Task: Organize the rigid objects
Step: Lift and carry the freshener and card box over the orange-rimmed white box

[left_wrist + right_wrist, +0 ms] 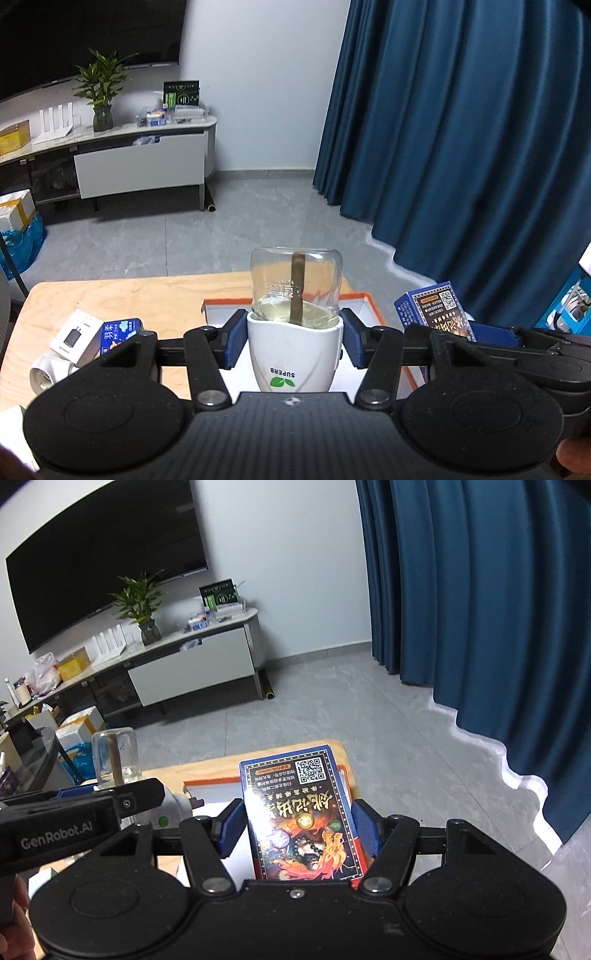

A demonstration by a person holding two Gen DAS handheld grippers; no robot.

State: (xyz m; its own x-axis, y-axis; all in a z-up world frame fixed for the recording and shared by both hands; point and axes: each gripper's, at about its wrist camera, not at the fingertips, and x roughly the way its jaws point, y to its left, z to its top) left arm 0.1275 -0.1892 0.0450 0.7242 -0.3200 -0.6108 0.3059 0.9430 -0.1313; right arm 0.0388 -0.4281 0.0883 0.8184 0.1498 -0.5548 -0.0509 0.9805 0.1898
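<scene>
My left gripper (294,341) is shut on a white diffuser with a clear glass top (294,321), labelled SUPERB, held upside down above a white tray with an orange rim (369,297). The diffuser also shows in the right wrist view (115,755). My right gripper (299,830) is shut on a blue box with a QR code and flame picture (301,812), held above the right end of the same tray (210,782). That box also shows in the left wrist view (436,308), right of the diffuser.
On the wooden table (129,295) at left lie a white charger box (75,334), a blue packet (120,332) and a white plug-like part (46,373). Blue curtains (461,129) hang at right. A TV cabinet (110,147) stands across the grey floor.
</scene>
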